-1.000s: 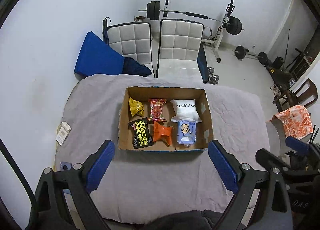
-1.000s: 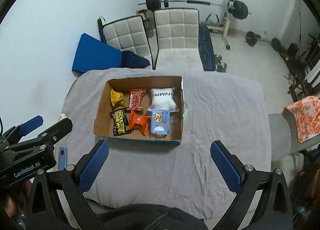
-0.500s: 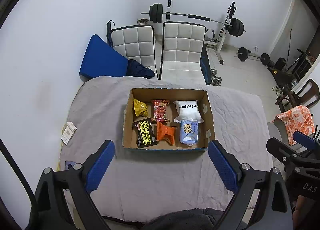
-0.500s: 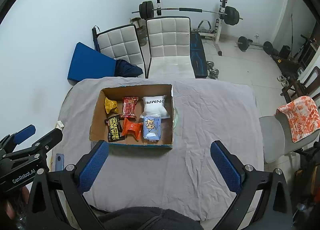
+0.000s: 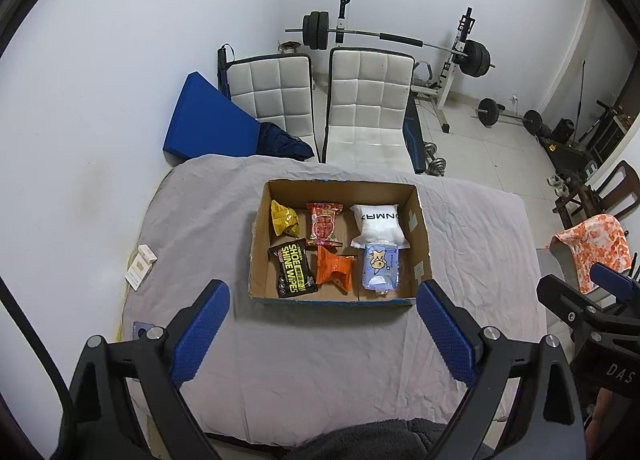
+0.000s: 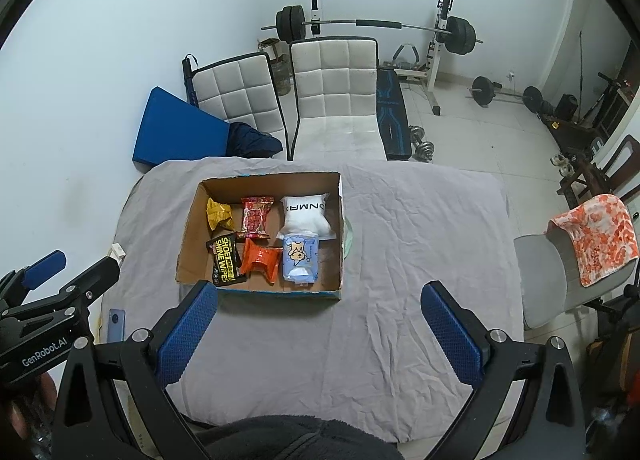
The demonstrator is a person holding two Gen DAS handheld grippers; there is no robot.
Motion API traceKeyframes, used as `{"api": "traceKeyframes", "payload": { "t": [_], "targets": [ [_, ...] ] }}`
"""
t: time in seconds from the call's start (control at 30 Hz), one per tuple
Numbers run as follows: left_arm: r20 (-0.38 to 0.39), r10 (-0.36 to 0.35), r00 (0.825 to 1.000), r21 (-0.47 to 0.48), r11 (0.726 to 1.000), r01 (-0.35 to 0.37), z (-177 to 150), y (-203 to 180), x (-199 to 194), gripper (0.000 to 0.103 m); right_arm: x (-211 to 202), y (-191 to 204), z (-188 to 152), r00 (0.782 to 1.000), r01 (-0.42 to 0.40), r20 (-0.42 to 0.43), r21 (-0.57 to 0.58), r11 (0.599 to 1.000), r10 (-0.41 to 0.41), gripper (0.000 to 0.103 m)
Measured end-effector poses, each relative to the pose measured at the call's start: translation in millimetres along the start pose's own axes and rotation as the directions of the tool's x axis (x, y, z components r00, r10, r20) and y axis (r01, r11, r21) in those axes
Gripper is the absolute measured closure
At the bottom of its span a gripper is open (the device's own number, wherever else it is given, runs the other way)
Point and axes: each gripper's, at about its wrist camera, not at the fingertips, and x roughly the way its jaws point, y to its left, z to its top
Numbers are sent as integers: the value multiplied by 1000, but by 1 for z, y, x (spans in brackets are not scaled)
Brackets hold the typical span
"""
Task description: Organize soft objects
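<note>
A cardboard box [image 5: 424, 244] [image 6: 188, 240] sits on a grey-covered table. It holds a yellow packet [image 5: 284, 218], a red snack pack [image 5: 324, 222], a white pouch [image 5: 378, 222], black shoe wipes [image 5: 294, 270], an orange packet [image 5: 334, 268] and a light blue tissue pack [image 5: 380, 266]. My left gripper [image 5: 322, 326] is open and empty, held high over the table's near side. My right gripper [image 6: 320, 326] is open and empty, also high above the near side.
Two white padded chairs [image 5: 368, 100] and a blue mat [image 5: 208, 120] stand behind the table. A barbell rack [image 5: 452, 56] is at the back. A chair with an orange towel [image 6: 596, 236] is at the right. Small white boxes [image 5: 140, 266] and a phone [image 6: 116, 324] lie at the table's left edge.
Both grippers have risen and drawn back, so the box and table look smaller and farther. Both stay open. The packets in the box have not moved.
</note>
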Motion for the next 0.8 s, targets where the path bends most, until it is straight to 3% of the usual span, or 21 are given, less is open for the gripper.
{"api": "traceKeyframes", "payload": {
  "t": [0.8],
  "targets": [
    [-2, 9, 1000, -1, 1000, -9, 0, 3, 1, 7, -2, -2, -2, 1000, 8, -5, -12, 1000, -8, 0]
  ]
}}
